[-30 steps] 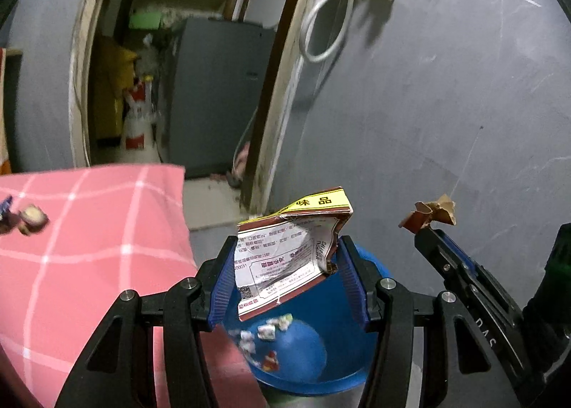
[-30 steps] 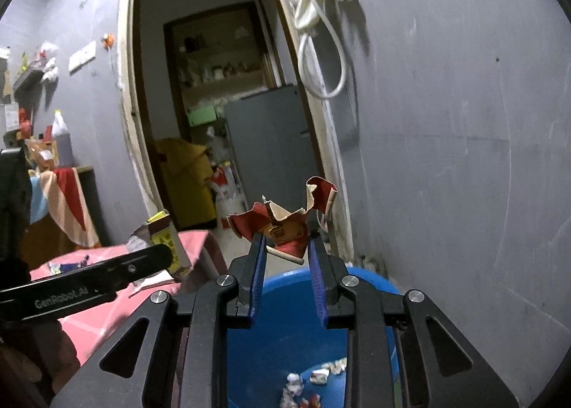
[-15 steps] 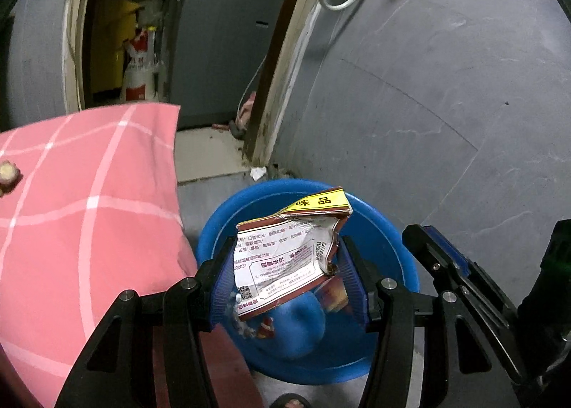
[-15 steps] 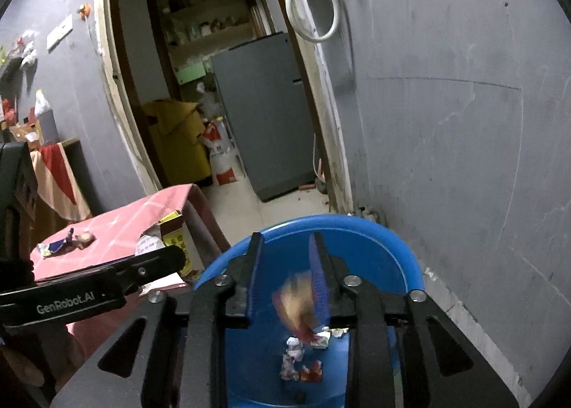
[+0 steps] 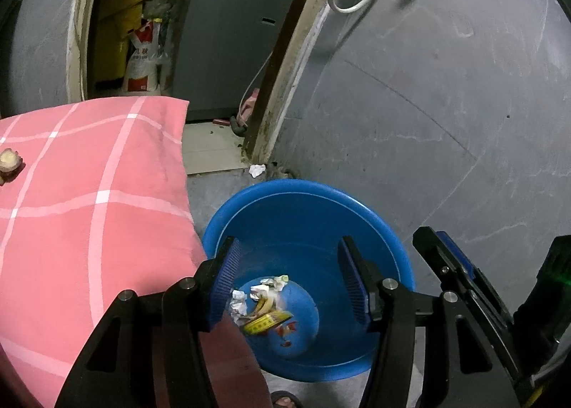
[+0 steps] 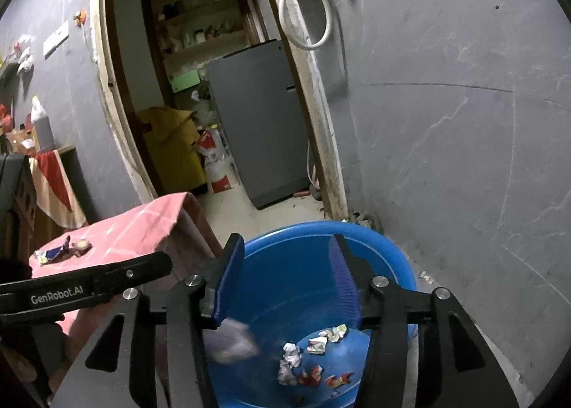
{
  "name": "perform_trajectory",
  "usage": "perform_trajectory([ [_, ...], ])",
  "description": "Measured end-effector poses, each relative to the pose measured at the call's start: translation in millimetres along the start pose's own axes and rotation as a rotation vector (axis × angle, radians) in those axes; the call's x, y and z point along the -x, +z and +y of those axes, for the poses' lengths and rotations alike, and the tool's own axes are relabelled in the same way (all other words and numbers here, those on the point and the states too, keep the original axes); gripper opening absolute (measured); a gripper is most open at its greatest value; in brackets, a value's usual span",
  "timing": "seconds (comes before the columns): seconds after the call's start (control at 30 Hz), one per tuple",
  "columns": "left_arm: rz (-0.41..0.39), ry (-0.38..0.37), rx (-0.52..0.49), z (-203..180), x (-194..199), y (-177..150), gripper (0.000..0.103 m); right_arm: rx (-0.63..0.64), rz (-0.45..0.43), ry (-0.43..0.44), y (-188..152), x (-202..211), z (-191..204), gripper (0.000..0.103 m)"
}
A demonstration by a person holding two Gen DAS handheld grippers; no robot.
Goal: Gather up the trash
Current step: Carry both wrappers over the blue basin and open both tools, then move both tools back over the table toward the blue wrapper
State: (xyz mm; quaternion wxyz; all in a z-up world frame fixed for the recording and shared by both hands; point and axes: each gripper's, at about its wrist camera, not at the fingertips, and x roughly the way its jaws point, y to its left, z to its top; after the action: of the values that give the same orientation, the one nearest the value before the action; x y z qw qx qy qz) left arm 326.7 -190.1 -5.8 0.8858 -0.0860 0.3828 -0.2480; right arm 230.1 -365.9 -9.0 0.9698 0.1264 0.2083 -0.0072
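Both hand-held tools are hanging over the round blue plastic bin, which is standing on the floor against the grey wall, just beside the table draped in a pink checked cloth. The left gripper is standing wide open with nothing between its blue ribbed pads; the right gripper is likewise spread wide and gripping nothing. Down at the bottom of the bin, crumpled white paper balls, a torn yellow-and-red food wrapper and small red scraps are lying loose. In the right wrist view a blurred pale piece is showing inside the bin near the left pad (too smeared to say what it is).

On the far part of the cloth, a small pile of remaining litter, a blue-and-white wrapper and a round pale brown scrap, is sitting well apart from the bin; the left wrist view is catching the round scrap at the cloth's edge. A white crumpled bit is also lying on the floor by the door frame.

Such pieces are probably very light, thin and crushable, with slick printed film on the wrappers, so a pinch across a raised fold or crumpled ridge, not a flat edge, looks the safest hold, and the cloth beneath may bunch if the pads are pressing too low
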Motion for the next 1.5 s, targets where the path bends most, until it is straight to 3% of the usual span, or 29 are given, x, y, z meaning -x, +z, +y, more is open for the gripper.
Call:
perform_trajectory([
  [0.17, -0.051, -0.006, 0.019, 2, 15, 1, 0.054, -0.004, -0.031, -0.002, 2, 4, 1, 0.053],
  [0.3, -0.147, 0.038, 0.018, 6, 36, 2, 0.072, 0.005, -0.088, 0.0, 4, 12, 4, 0.075],
  [0.57, -0.294, 0.112, -0.039, 17, 79, 1, 0.086, 0.03, -0.21, 0.045, 10, 29, 22, 0.092],
  [0.63, -0.329, 0.132, -0.044, 22, 91, -2, 0.1, 0.039, -0.238, 0.063, 11, 33, 28, 0.103],
  [1.03, -0.495, 0.262, -0.094, 52, 153, -20, 0.101, 0.11, -0.335, 0.17, 18, 49, 76, 0.103],
  [1.5, -0.577, 0.382, -0.041, 125, 207, -28, 0.101, 0.228, -0.391, 0.306, 26, 52, 157, 0.103],
])
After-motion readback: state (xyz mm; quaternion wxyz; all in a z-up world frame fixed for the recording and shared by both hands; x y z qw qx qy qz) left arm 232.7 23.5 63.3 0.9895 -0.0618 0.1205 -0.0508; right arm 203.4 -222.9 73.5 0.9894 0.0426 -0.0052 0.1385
